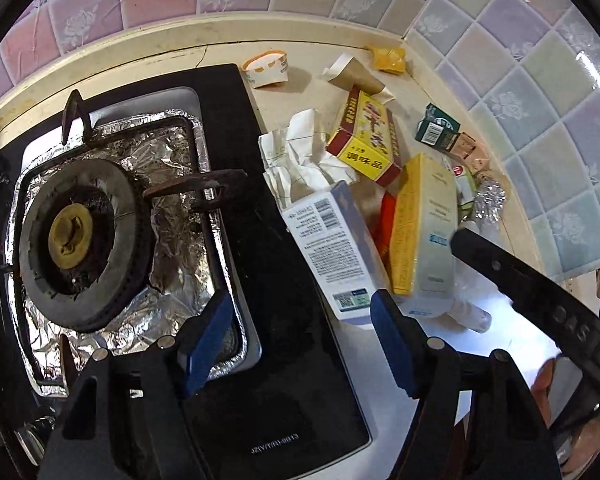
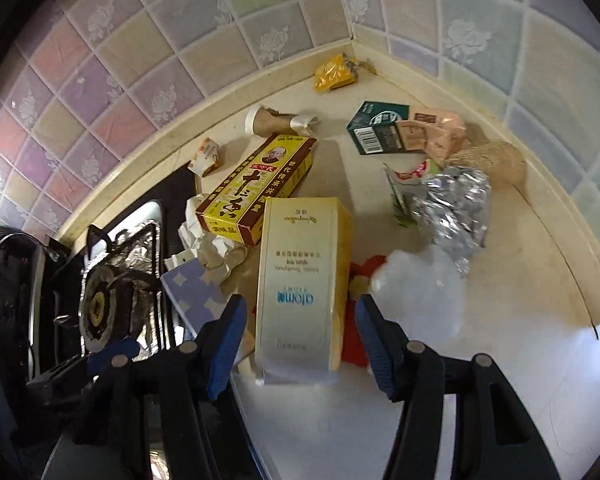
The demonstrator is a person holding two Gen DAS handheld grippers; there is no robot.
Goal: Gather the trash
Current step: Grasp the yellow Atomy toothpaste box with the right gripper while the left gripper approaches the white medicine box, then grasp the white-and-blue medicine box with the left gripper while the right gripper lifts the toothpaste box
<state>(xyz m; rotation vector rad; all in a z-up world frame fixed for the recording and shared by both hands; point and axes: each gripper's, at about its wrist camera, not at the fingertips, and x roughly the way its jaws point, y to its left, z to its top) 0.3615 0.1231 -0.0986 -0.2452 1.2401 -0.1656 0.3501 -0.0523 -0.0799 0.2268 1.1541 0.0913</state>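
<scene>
Right gripper (image 2: 300, 330) jaws part-open astride the tall cream box (image 2: 300, 276), pads not touching; left gripper (image 1: 300, 336) part-open, empty, above the blue-white box (image 1: 332, 244); trash heaped on tabletop (image 2: 500, 360) beside stove (image 1: 260, 280); risk: closing off-centre tips the box, scattering neighbours.

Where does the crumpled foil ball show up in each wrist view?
Left wrist: foil ball at right of centre, partly behind the cream box.
Right wrist: foil ball right of centre, in full view.
Shared landmark: dark green carton.
</scene>
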